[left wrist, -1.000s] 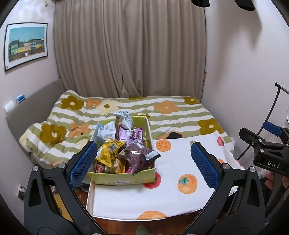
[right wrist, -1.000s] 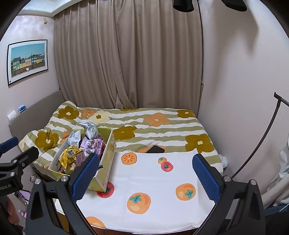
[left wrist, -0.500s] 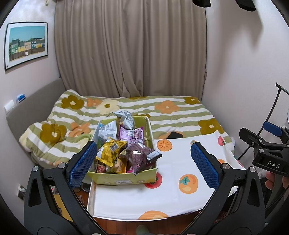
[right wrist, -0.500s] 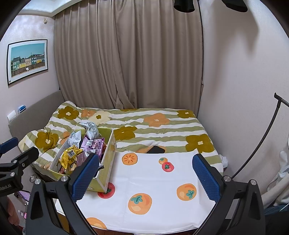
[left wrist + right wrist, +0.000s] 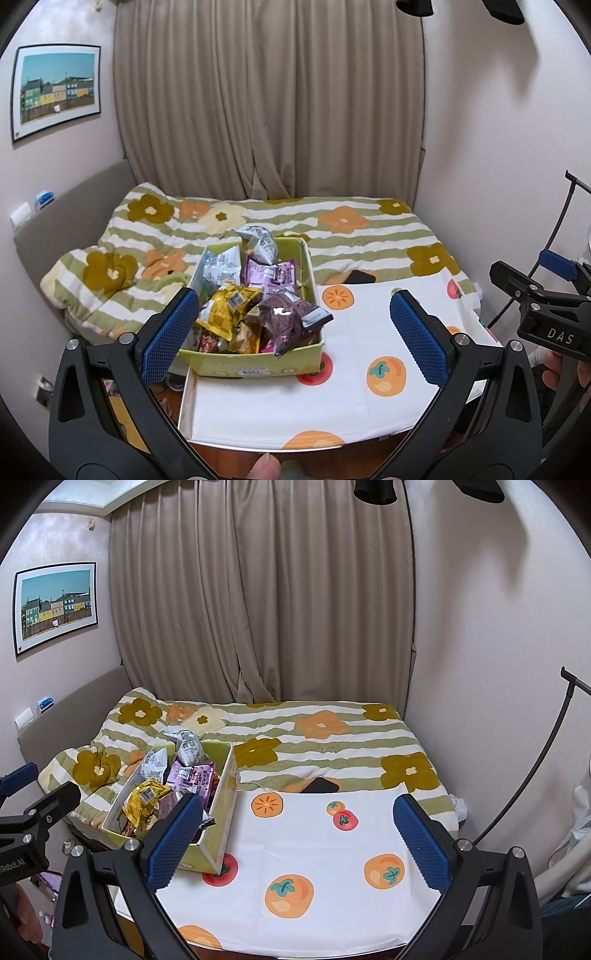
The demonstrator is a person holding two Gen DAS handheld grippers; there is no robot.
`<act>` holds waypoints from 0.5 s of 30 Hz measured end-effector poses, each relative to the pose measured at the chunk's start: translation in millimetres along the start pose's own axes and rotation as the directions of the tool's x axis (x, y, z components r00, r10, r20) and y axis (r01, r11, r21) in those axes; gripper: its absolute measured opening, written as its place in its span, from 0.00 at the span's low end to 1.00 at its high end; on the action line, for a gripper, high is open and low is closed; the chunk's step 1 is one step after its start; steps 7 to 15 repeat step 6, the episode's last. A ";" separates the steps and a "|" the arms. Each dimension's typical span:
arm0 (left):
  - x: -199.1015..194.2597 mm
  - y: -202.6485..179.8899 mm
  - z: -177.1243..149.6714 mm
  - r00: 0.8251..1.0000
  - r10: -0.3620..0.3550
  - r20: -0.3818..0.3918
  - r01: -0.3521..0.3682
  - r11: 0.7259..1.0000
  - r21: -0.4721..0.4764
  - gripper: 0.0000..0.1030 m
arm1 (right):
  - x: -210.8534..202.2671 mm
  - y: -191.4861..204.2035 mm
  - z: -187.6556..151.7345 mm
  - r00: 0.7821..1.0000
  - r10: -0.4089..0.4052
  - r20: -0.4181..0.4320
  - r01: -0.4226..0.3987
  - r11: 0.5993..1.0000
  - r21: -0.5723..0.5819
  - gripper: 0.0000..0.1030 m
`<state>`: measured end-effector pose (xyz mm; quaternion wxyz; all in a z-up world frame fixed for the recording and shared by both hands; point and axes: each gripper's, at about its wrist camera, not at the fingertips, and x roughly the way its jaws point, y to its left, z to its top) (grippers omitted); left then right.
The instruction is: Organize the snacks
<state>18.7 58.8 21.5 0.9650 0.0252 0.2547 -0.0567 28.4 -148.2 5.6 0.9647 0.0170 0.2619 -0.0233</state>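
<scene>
A yellow-green box (image 5: 255, 365) (image 5: 227, 812) heaped with snack packets stands at the left of a table covered in white fruit-print cloth (image 5: 362, 332) (image 5: 314, 834). On top lie a brown packet (image 5: 288, 321), a yellow packet (image 5: 225, 306) (image 5: 142, 799), a purple packet (image 5: 271, 273) (image 5: 190, 775) and silver packets (image 5: 258, 243) (image 5: 186, 744). My left gripper (image 5: 293, 330) hangs open in front of the box, holding nothing. My right gripper (image 5: 299, 838) is open over the bare cloth to the right of the box.
Behind the table is a bed with a striped flower quilt (image 5: 325, 738). A black phone (image 5: 356, 277) (image 5: 319, 785) lies at the quilt's edge by the cloth. Curtains (image 5: 269, 110) and walls close the room. A black stand pole (image 5: 532, 768) leans at the right.
The left view has drifted slightly, so the box sits a little further right in it. Both grippers stay open and nothing has been picked up.
</scene>
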 end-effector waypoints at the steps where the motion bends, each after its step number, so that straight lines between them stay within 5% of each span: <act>1: 0.5 0.0 -1.1 1.000 -0.005 -0.002 0.005 1.000 0.000 1.00 | -0.1 0.1 -0.1 1.000 0.000 -0.001 0.000 1.000 0.001 1.00; 15: -2.1 0.0 -5.0 1.000 0.002 0.012 -0.002 1.000 -0.008 1.00 | -0.9 7.6 1.8 1.000 0.004 -0.012 -0.004 1.000 -0.001 1.00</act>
